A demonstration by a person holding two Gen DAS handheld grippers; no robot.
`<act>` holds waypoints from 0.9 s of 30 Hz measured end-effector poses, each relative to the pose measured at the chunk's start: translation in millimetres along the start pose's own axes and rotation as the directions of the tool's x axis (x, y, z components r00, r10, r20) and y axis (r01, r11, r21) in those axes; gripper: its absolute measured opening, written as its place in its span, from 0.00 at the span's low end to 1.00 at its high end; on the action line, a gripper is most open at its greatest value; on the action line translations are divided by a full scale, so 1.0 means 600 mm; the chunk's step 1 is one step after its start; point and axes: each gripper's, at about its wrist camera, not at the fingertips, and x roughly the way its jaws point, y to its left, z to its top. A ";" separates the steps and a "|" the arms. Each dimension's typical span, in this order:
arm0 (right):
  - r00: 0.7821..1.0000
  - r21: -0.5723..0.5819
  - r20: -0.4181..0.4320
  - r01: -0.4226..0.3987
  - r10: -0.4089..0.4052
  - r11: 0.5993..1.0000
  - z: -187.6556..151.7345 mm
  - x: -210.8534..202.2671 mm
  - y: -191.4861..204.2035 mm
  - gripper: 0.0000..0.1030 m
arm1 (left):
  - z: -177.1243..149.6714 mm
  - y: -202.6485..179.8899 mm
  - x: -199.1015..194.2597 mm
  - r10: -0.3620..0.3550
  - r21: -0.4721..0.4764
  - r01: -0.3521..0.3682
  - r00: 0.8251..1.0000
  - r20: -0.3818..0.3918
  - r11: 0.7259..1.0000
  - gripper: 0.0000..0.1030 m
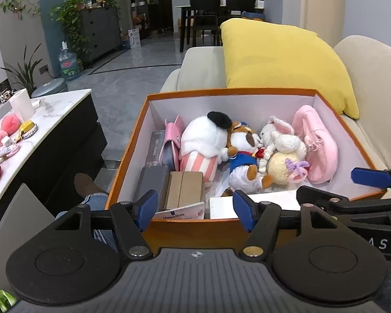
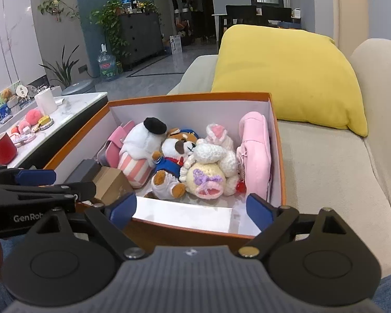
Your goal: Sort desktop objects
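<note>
An orange box (image 1: 127, 161) with a white lining stands on a beige sofa (image 2: 325, 169). It holds a white plush with a black beret (image 1: 206, 135), a dog plush in a blue suit (image 1: 243, 156), a crochet rabbit (image 1: 281, 143), a pink pouch (image 1: 318, 143), a brown carton (image 1: 186, 187) and a Vaseline pack (image 1: 179, 212). My left gripper (image 1: 195, 210) hangs open at the box's near wall, gripping nothing. My right gripper (image 2: 191, 210) is open too, over the same wall further right, with a flat white box (image 2: 185, 216) lying below it.
A marble-topped table (image 2: 73, 109) at the left carries a red mug (image 2: 2, 148), a paper roll (image 2: 45, 101) and small pink toys. A yellow cushion (image 2: 286, 73) leans behind the box. A person's jeans leg (image 1: 96, 200) is between table and box.
</note>
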 end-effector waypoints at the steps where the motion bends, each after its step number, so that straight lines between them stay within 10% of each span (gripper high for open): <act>1: 1.000 -0.013 0.007 0.005 -0.005 1.000 -0.001 0.001 0.002 0.89 | -0.001 0.000 0.003 0.008 -0.003 -0.008 1.000 0.003 1.000 0.73; 27: 0.999 -0.039 0.036 0.022 -0.020 0.999 -0.008 0.006 0.004 0.93 | -0.005 0.003 0.014 0.039 -0.018 -0.040 0.999 -0.015 0.999 0.82</act>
